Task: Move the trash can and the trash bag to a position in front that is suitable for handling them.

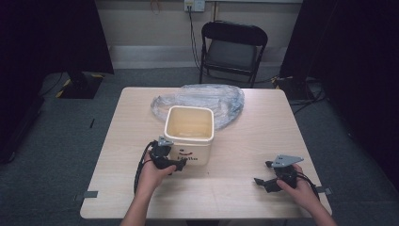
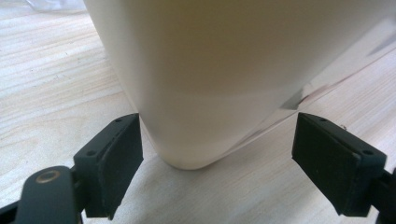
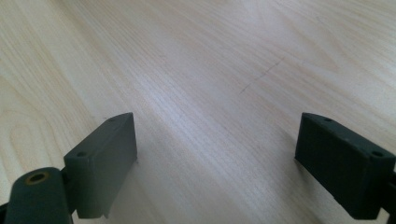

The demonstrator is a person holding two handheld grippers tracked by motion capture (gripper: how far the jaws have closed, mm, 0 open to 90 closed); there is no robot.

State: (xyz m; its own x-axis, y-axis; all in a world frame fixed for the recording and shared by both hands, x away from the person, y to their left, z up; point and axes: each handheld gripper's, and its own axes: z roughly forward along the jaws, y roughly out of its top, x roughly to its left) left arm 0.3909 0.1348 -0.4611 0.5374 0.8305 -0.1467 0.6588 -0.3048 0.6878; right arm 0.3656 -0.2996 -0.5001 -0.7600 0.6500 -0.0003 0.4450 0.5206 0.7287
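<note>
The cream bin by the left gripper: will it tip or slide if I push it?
The cream bin looks empty and thin-walled, so probably light. It tapers toward its base, so a high push may tip it; a low one should slide it on the smooth table. The left gripper stands open at its lower corner.

Both tongs — jaws spread wide

Cream bin, pale yellow inside, dark smiley print and lettering on its front. Clear, greyish plastic bag. Light wood-grain table with a thin dark scratch. Black left gripper and right gripper, the latter with a grey plate. Black folding chair, grey carpet.
</note>
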